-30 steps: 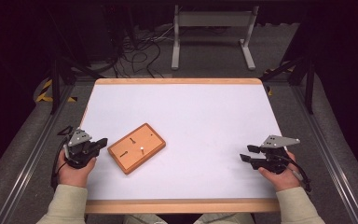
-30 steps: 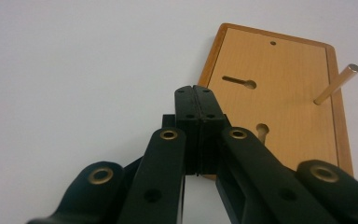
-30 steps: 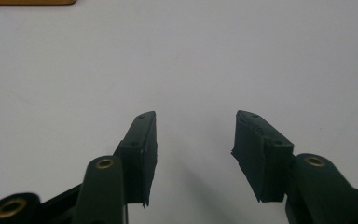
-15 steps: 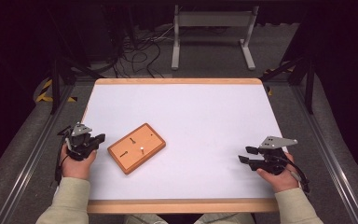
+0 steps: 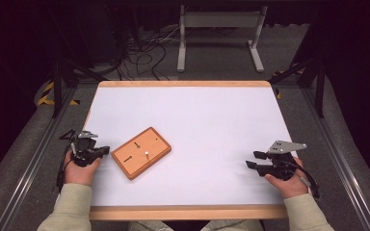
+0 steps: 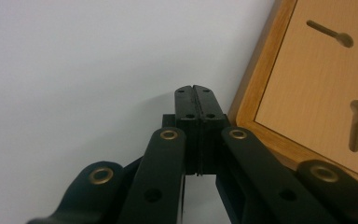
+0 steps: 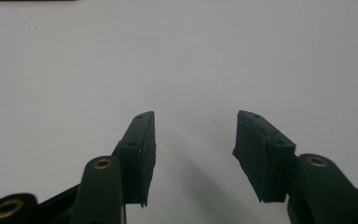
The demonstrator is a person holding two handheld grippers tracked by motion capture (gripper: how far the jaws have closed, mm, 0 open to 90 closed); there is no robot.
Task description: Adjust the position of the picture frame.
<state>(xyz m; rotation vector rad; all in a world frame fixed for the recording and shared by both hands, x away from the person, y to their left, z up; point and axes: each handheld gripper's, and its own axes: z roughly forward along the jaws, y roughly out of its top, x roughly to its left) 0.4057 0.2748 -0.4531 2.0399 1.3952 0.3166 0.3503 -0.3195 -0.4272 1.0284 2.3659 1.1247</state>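
The wooden board [image 5: 141, 152] lies left of centre on the white table [image 5: 212, 120], just beside the left gripper [image 5: 105, 150] (jaws pressed together, empty); the right gripper [image 5: 252, 160], jaws apart, sits well apart.

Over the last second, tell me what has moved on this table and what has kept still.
The left gripper has slid back toward the person and the table's left edge, away from the wooden board, with its jaws shut on nothing. The board has not shifted, and the right gripper has kept its place near the right edge, jaws apart and empty.
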